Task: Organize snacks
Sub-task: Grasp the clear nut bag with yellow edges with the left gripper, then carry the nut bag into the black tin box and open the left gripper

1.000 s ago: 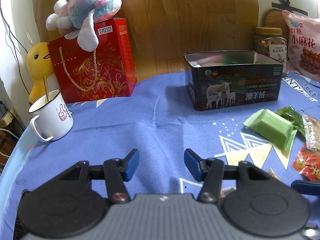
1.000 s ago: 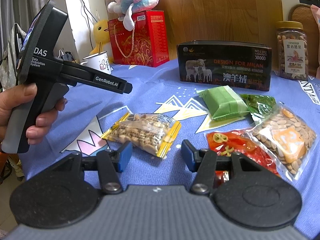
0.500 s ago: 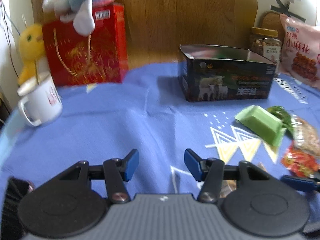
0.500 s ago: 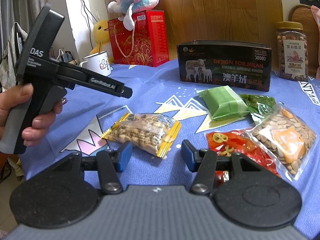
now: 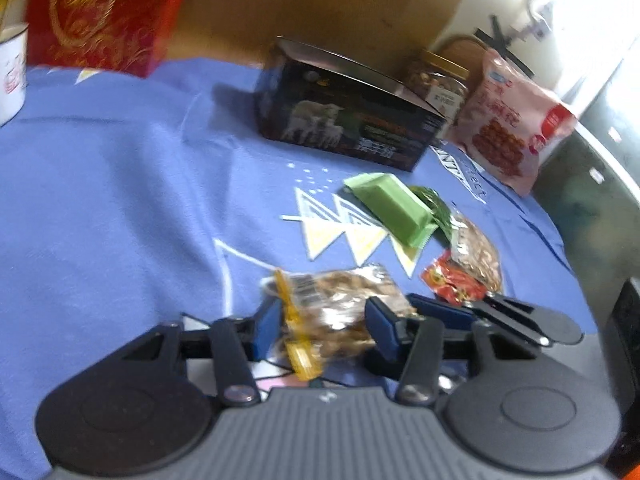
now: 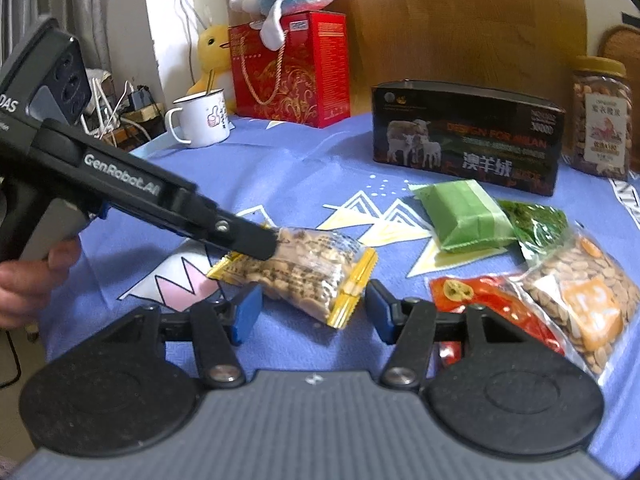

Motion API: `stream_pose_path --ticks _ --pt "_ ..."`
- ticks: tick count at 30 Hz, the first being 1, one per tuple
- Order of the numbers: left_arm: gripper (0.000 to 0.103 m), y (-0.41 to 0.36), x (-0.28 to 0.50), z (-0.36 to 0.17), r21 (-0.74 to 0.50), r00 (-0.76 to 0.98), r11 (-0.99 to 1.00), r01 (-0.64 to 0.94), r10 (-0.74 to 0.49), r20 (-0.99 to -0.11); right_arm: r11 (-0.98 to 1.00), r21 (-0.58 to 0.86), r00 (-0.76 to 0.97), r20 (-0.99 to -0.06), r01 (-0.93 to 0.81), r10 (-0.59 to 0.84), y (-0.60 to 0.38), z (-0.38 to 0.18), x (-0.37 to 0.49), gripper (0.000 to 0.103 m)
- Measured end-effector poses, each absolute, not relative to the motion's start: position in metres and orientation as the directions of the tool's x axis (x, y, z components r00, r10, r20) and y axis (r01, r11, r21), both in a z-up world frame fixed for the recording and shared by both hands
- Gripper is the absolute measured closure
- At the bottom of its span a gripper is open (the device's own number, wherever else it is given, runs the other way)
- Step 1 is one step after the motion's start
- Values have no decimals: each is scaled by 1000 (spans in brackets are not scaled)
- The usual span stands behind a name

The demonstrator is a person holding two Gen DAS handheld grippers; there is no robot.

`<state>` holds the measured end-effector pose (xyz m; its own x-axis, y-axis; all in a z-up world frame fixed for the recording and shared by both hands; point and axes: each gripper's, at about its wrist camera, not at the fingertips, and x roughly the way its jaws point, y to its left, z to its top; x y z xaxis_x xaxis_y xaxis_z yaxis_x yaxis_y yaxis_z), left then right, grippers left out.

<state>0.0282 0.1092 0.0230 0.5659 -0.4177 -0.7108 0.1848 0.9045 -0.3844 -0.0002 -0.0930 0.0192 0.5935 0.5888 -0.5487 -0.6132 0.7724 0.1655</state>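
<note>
Straddling the peanut packet [image 5: 340, 308] at lower centre, left hand-held gripper [image 5: 320, 322] jaws closing, contact unclear; right hand-held gripper [image 6: 312, 312] open.

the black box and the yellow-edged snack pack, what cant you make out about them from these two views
- Black box interior: both views look from the side, so its own walls hide the contents.
- Left gripper on the yellow-edged snack pack: the jaws have just been closing around it, but left wrist blur hides any pad contact.
- Pack's print: too small and blurred.

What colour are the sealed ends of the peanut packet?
Yellow ends on the peanut packet, clearest in the right wrist view.
</note>
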Motion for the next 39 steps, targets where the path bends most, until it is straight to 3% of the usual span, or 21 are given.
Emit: stream_pose_path --ticks 3,6,15,23,26,31,34,37,39 --pt "71 106 30 25 -392 565 901 185 -424 -708 776 168 600 -544 -607 587 -94 20 -2 67" --pt "74 104 39 33 -405 572 893 194 -439 -693 793 175 626 -525 -584 577 -100 25 0 69" --pt "74 76 115 92 -396 671 879 267 -464 -578 846 160 740 -421 -509 525 -123 77 71 70" --pt "71 45 213 96 -344 721 917 201 -376 -581 884 207 752 -465 -420 466 -135 91 178 65" --pt "70 49 220 85 -357 707 919 166 -363 -607 897 244 760 -476 -369 443 -152 87 174 63" --pt "69 69 167 85 -404 733 880 251 -445 -514 819 422 701 -442 -388 560 -191 68 119 63" --pt "69 55 154 66 -348 693 888 299 -453 -560 779 481 634 -467 -402 616 -190 45 83 63" --pt "59 35 158 38 -299 634 902 310 -431 -643 820 371 632 -522 -436 572 -165 34 59 63" --pt "60 27 161 24 -317 584 893 318 -448 -677 846 284 635 -563 -452 529 -146 28 53 60"
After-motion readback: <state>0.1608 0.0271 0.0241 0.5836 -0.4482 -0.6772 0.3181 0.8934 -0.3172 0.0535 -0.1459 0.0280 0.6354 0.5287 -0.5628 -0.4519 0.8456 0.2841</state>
